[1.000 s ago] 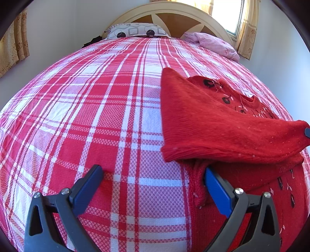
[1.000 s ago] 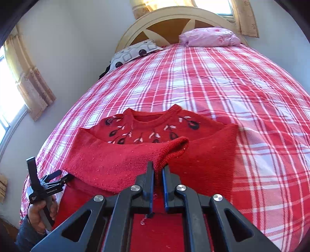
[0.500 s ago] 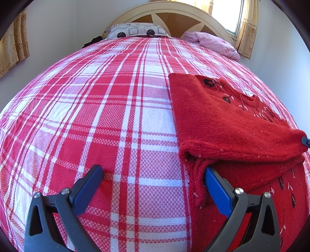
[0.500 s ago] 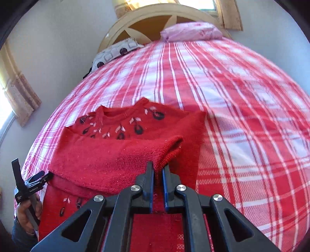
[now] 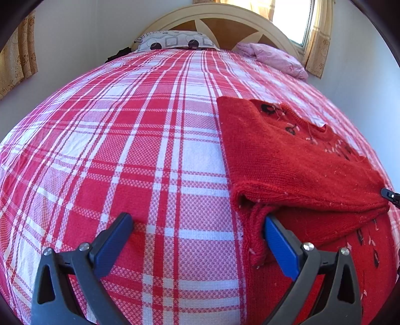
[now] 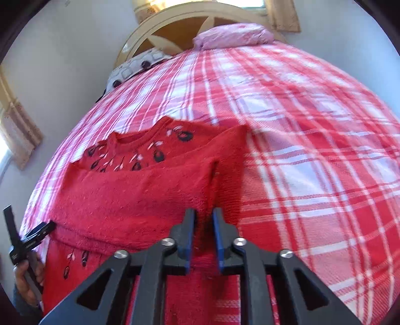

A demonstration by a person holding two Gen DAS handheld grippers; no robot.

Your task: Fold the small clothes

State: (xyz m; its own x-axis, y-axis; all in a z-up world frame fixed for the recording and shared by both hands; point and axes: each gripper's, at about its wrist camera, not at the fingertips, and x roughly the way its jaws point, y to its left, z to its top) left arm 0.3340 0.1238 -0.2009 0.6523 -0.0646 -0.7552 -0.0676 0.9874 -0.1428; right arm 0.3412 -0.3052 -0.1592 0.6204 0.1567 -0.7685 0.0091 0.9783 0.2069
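A small red knitted sweater [image 5: 295,162] with dark and white embroidery lies on the plaid bed [image 5: 125,150], one sleeve folded across its chest. My left gripper [image 5: 197,227] is open and empty; its right finger touches the sweater's left edge. In the right wrist view the sweater [image 6: 135,200] fills the lower left. My right gripper [image 6: 203,212] has its jaws slightly apart at the end of the folded sleeve; the cuff lies between them. The left gripper [image 6: 30,240] shows at the far left edge of that view.
A red and white plaid sheet covers the bed. A patterned pillow [image 5: 175,43] and a pink pillow [image 5: 275,57] lie by the wooden headboard [image 5: 225,22]. Curtained windows [image 5: 315,35] stand on both sides.
My right gripper has carried the sleeve cuff down across the sweater and its jaws have parted a little. The fold lies flatter. The left gripper has stayed put.
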